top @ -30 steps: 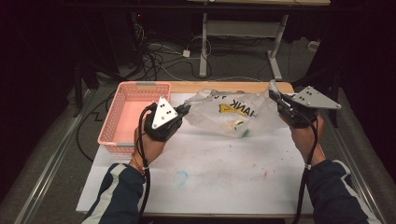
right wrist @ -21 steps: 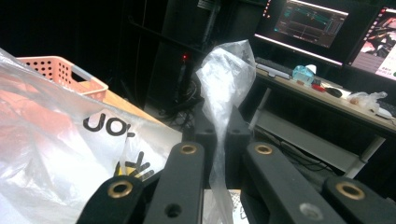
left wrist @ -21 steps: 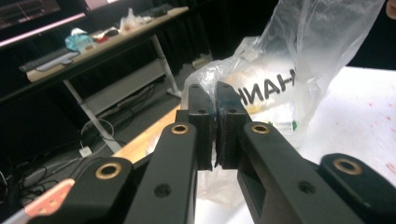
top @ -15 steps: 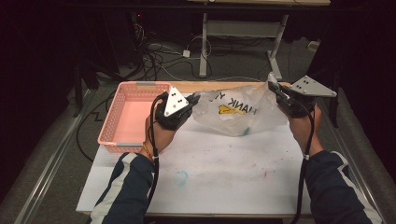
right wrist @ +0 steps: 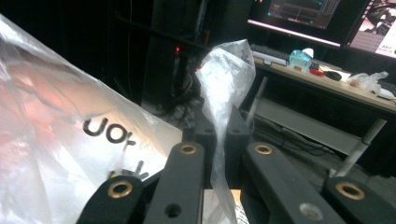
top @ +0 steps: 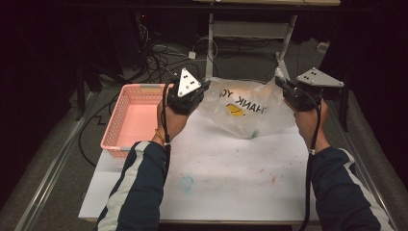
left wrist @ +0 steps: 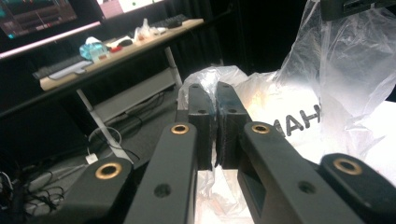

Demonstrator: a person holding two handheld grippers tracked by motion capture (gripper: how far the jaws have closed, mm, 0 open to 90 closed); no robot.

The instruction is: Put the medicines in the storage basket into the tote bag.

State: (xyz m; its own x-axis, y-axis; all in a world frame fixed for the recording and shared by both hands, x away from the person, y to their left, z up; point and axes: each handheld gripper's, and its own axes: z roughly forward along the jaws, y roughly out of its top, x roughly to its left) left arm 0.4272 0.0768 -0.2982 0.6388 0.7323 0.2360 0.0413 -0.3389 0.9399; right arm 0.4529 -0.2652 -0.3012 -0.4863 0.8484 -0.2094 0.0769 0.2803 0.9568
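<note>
- Plastic bag (top: 245, 108): a clear carrier printed with dark lettering and a yellow mark, held stretched between the two grippers above the far half of the surface (top: 231, 168). Its lower belly sags toward the white covering; whether it touches there cannot be told.
- Left gripper (top: 204, 88): its fingers (left wrist: 201, 123) are pressed together, and film bunches just beyond their tips in the left gripper view. The bag's left upper edge appears pinched here, which would explain why that corner stands up rather than slumping.
- Right gripper (top: 281, 84): its fingers (right wrist: 236, 135) are closed on a twisted strip of film, apparently a handle, which rises upright between them in the right gripper view. This grip carries the bag's right side.
- Purpose of the two-point hold, as a judgement: gripping opposite upper edges keeps the mouth uppermost and the body hanging freely, a posture suited to spreading the opening or carrying the bag sideways.
- Small item (top: 252, 134): a greenish speck low in the bag, settled at the lowest point as loose contents would; its identity is too small to tell.
- Pink basket (top: 126, 103): stands at the surface's left edge, just beside the left hand and apart from the bag.
- Risk, as a judgement: thin film may slip from a narrow pinch if pulled taut.
</note>
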